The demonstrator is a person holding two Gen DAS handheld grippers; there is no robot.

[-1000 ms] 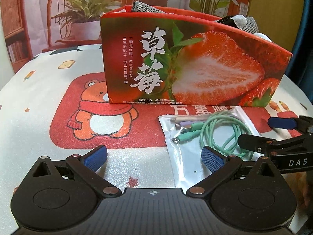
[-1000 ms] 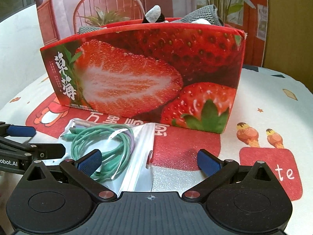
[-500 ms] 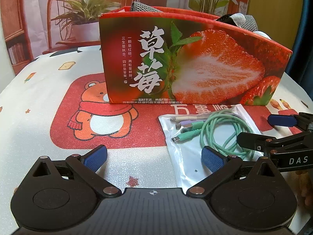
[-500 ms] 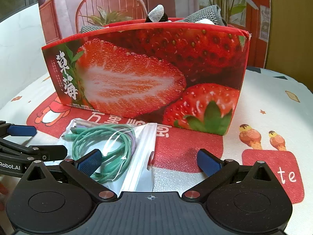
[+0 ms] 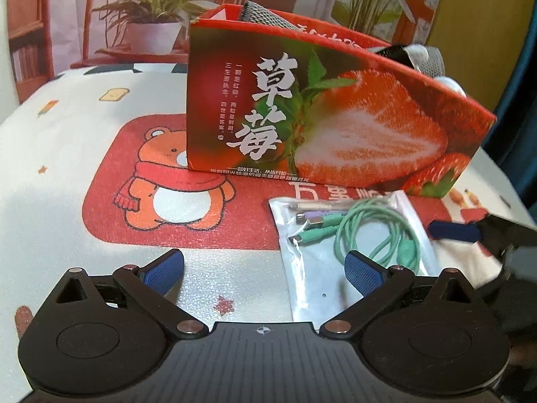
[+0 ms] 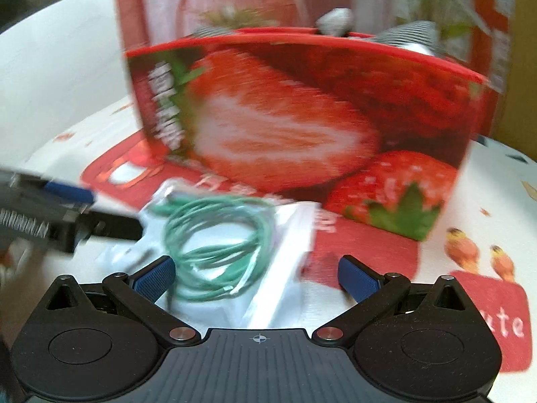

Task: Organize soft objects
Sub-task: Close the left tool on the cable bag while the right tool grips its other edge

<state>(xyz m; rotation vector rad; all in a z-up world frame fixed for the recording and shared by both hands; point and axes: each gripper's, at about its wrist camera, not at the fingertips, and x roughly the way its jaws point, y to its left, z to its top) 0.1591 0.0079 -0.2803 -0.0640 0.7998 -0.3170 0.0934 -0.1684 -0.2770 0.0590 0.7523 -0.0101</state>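
1. Since the earlier frames both cameras have shifted: the right wrist view is now smeared with motion blur and the bag sits larger and more central between its fingers; the left wrist view has swung so the box stands further right and tilted; the bag itself lies where it lay.
2. The clear zip-seal plastic bag holding a coiled mint-green cable lies flat on the cartoon-printed tabletop, just in front of the red strawberry-printed cardboard box; grey mesh fabric items poke above the box rim.
3. The right hand-held gripper has its blue pads spread wide, nothing between them clamped; the bag's near end lies between and under the fingers.
4. The left hand-held gripper is likewise spread apart and empty; its right pad hovers over the bag's near edge.
5. Judged step: the approach to pick up the bag, not yet gripped.
6. The next move likely calls for lowering one gripper onto a bag edge, pinching the slippery film firmly, then lifting it over the box rim; the thin flat film may slide instead of rising.
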